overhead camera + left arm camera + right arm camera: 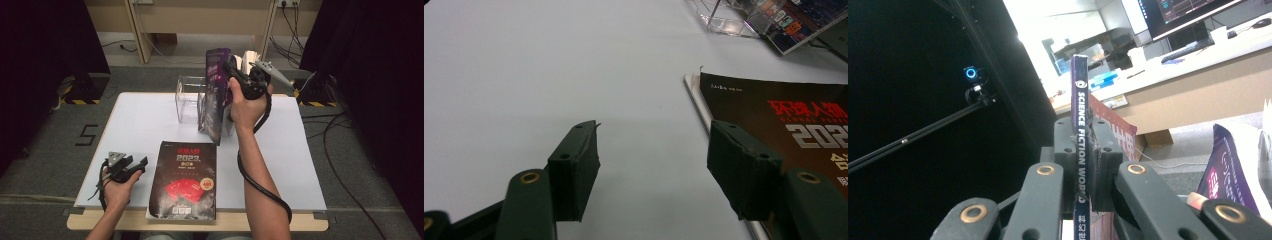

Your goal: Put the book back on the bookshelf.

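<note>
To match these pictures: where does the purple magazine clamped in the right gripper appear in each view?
High view: purple magazine upright, top centre, in the right gripper.
Left gripper view: top right corner, probably its lower part.
Right gripper view: spine centred between the jaws.
Shared landmark: clear plastic stand beside it, high and left gripper views.

Surface [145, 120] far-left corner and left edge bare, free passage. Dark magazine [184, 180] blocks near edge middle. Clear stand [190, 100] and upright magazines [216, 95] crowd far edge middle. Right edge open.
</note>
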{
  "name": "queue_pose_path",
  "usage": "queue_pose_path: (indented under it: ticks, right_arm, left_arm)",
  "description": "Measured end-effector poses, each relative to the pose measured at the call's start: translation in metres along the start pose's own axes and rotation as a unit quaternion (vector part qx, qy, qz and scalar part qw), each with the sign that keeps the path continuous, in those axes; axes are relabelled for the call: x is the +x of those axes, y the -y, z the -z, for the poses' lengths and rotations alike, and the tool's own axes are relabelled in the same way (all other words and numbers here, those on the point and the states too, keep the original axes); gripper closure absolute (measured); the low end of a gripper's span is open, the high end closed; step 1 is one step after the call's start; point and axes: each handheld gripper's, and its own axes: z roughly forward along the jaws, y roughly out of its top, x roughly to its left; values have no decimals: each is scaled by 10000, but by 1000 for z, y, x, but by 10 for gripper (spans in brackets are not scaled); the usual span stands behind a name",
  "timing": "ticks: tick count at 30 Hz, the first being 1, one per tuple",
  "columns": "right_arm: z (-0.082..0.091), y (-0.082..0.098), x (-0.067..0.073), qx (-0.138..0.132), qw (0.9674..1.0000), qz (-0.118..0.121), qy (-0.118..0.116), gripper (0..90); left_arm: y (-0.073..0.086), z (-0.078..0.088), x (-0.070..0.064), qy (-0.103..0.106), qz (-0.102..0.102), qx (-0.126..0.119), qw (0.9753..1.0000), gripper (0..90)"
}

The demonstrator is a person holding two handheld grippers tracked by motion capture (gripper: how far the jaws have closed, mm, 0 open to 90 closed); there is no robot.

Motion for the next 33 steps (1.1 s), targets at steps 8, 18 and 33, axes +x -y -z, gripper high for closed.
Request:
queue_pose_path:
  ticks: [8, 18, 33]
  right_arm:
    - [-6, -5, 0, -9, 10000, -15, 21, 848]
    - [-13, -8, -1, -32, 10000, -61, 42, 848]
    - [-21, -10, -5, -26, 9999, -115, 93, 848]
  left_arm:
    - [0, 0, 0, 1, 24, 4, 10000, 366]
    - [0, 0, 1, 15, 44, 11, 10000, 366]
    - [0, 0, 1, 6, 59, 9, 10000, 367]
